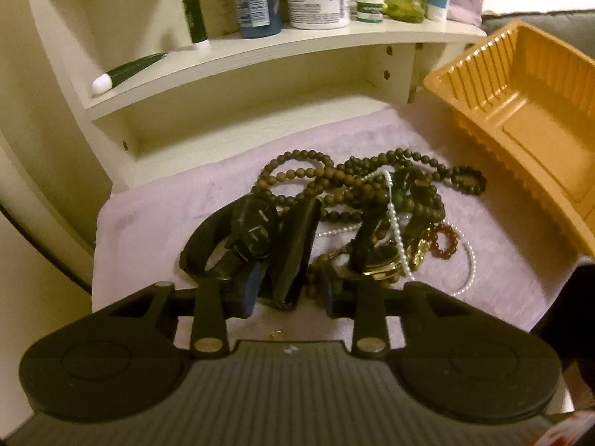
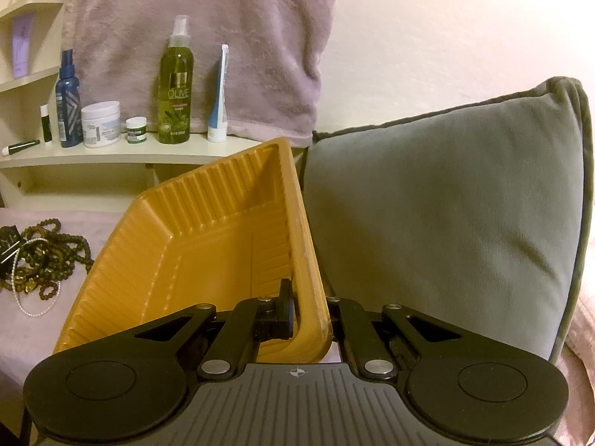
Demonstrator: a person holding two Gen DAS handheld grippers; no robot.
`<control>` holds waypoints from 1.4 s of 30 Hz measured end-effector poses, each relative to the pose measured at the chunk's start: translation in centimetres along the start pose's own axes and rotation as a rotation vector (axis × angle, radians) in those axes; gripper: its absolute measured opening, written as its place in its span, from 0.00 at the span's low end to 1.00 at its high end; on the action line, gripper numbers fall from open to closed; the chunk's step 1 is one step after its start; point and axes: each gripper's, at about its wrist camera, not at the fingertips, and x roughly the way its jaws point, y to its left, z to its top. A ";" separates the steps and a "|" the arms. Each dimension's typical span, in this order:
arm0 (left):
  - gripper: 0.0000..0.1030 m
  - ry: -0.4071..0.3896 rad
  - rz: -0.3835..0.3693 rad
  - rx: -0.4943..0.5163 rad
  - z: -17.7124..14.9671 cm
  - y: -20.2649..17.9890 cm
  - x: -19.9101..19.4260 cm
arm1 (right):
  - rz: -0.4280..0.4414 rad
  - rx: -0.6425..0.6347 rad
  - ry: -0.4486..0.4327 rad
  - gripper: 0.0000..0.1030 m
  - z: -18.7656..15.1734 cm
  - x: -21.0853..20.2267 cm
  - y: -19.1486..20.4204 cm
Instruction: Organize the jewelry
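A tangle of jewelry lies on a lilac towel point(image 1: 156, 223): dark bead necklaces point(image 1: 357, 182), a pearl strand point(image 1: 394, 223), a gold watch point(image 1: 383, 264), a small amber bead bracelet point(image 1: 446, 241) and a black watch point(image 1: 249, 238). My left gripper point(image 1: 290, 293) is low over the pile, its jaws apart around a black strap point(image 1: 297, 249) of the black watch. My right gripper point(image 2: 308, 316) is shut on the near rim of an orange plastic tray point(image 2: 208, 245) and holds it tilted. The tray also shows in the left wrist view point(image 1: 520, 119), to the right of the pile.
A white shelf unit point(image 1: 260, 48) stands behind the towel with bottles, jars and tubes, including an olive spray bottle point(image 2: 176, 85). A grey cushion point(image 2: 446, 215) stands right of the tray. A small gold ring point(image 1: 276, 333) lies on the towel under the left gripper.
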 end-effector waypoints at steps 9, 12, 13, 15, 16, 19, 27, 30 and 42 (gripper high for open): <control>0.21 0.002 0.003 -0.020 -0.1 -0.1 -0.4 | 0.000 -0.002 0.000 0.05 0.0 0.0 0.0; 0.22 -0.005 0.021 -0.026 0.1 -0.3 0.0 | 0.000 0.000 0.004 0.05 0.1 0.0 0.0; 0.22 -0.005 0.027 -0.021 0.2 -0.4 0.1 | 0.001 0.001 0.005 0.05 0.1 0.0 -0.1; 0.21 0.000 0.026 -0.028 0.4 -0.3 0.0 | 0.001 0.004 0.006 0.05 0.1 0.0 -0.1; 0.21 -0.006 0.022 -0.033 0.4 -0.2 -0.2 | 0.002 0.005 0.006 0.05 0.1 0.1 -0.1; 0.20 -0.024 0.033 -0.034 0.5 -0.3 -1.2 | 0.001 0.000 0.007 0.05 0.0 0.1 -0.1; 0.20 -0.087 0.023 -0.041 2.4 -1.8 -4.3 | 0.002 0.002 0.005 0.05 0.0 0.2 -0.2; 0.20 -0.103 -0.019 -0.034 3.6 -3.9 -5.0 | 0.001 -0.001 -0.001 0.05 -0.1 0.2 -0.1; 0.20 -0.097 -0.293 0.015 6.1 -16.1 -3.5 | 0.004 -0.001 -0.001 0.05 0.0 0.3 -0.1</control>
